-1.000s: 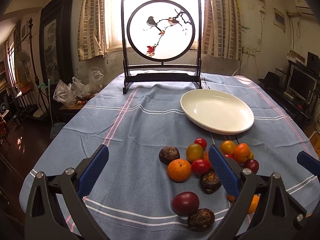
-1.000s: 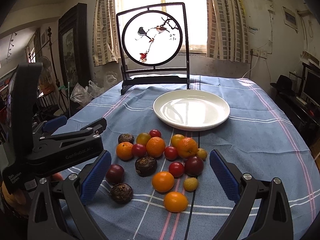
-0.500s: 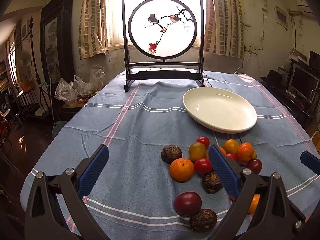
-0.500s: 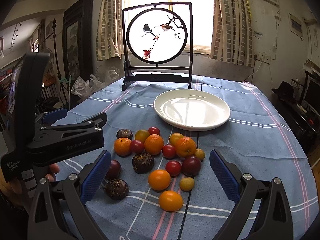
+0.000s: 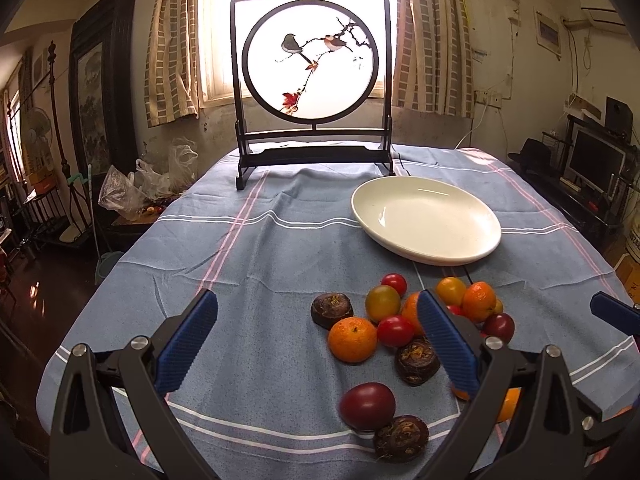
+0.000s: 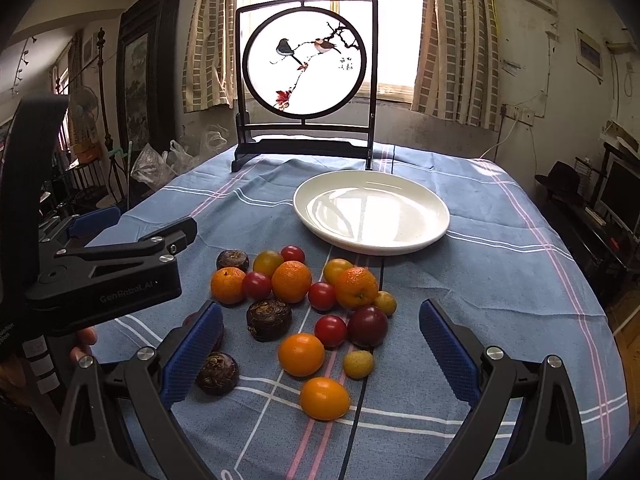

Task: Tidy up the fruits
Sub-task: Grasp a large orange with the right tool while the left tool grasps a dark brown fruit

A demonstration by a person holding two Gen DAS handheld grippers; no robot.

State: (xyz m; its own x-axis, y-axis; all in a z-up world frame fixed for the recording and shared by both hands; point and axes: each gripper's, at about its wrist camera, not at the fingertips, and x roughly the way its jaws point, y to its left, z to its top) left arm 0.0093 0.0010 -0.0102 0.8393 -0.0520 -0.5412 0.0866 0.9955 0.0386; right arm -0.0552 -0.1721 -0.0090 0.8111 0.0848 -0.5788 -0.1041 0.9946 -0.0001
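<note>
A cluster of several small fruits lies on the blue striped tablecloth: oranges [image 6: 291,281], red tomatoes [image 6: 330,331], a dark plum [image 6: 367,326], small yellow fruits [image 6: 358,364] and brown water chestnuts [image 6: 268,319]. Behind them sits an empty white plate [image 6: 320,196] [image 5: 490,236]. My right gripper [image 6: 320,356] hovers open above the near fruits, holding nothing. My left gripper [image 5: 316,346] is also open and empty, left of the cluster, with an orange [image 5: 353,339] between its fingers' lines of sight. The left gripper's body [image 6: 104,276] shows in the right wrist view.
A framed round bird screen [image 5: 312,80] stands at the table's far end before the window. Plastic bags [image 5: 132,188] sit on a side stand left of the table. A monitor and shelves [image 5: 596,164] are to the right. A person's fingers [image 6: 82,344] hold the left gripper.
Both grippers drifted slightly; the right wrist view shifted so the fruits and plate sit a little further left and higher. Both stay open and nothing was picked up.
</note>
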